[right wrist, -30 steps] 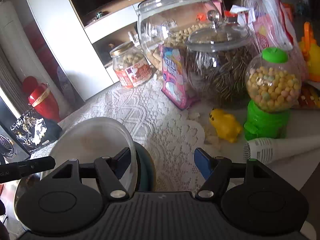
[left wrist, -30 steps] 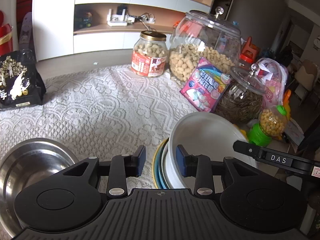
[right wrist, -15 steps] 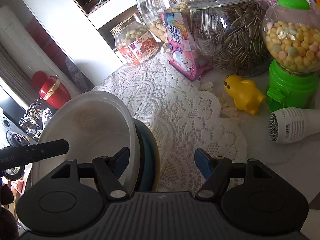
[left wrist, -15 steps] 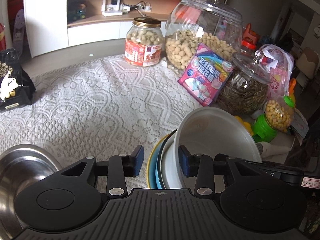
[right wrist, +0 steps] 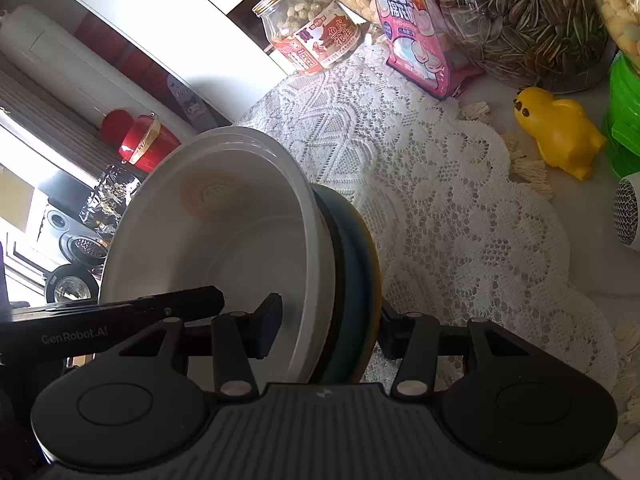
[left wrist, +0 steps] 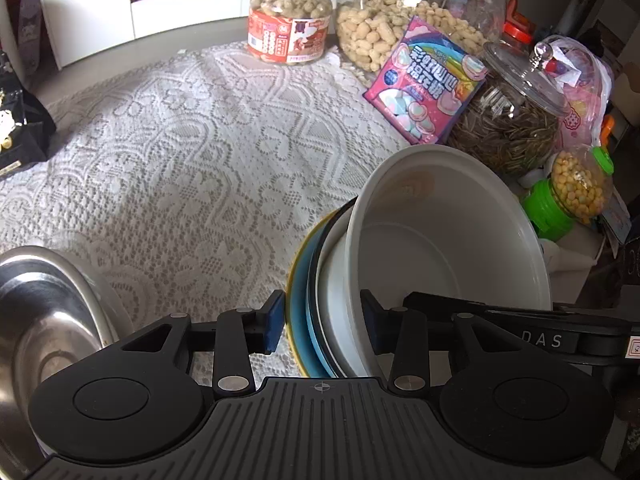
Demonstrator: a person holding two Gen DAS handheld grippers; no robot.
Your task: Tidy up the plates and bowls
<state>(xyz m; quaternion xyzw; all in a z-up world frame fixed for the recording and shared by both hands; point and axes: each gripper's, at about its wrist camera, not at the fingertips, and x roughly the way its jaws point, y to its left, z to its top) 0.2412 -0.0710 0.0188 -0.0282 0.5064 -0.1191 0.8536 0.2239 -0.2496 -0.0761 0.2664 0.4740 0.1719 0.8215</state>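
A white bowl (left wrist: 448,248) stands tilted on edge on the lace cloth, backed by a white plate, a blue plate (left wrist: 302,320) and a yellow plate (left wrist: 294,292). My left gripper (left wrist: 322,320) straddles this stack's near rim. One pad is inside the bowl and the other against the yellow plate, and both look to touch. My right gripper (right wrist: 330,322) straddles the opposite rim of the bowl (right wrist: 224,232) and plates (right wrist: 352,248). Its jaws are closing, and its inner pad (right wrist: 270,320) is still off the bowl wall. A steel bowl (left wrist: 44,320) sits at the lower left.
Along the far side stand a peanut jar (left wrist: 290,20), a big glass jar (left wrist: 416,20), a pink candy bag (left wrist: 428,80), a seed jar (left wrist: 516,120) and a green candy dispenser (left wrist: 560,204). A yellow duck toy (right wrist: 560,132) and a white microphone (right wrist: 628,216) lie to the right.
Both grippers sank and tipped further down over the stack's rims. The right jaws narrowed around the stack, and the left jaws widened a little. The bowl now fills more of both views.
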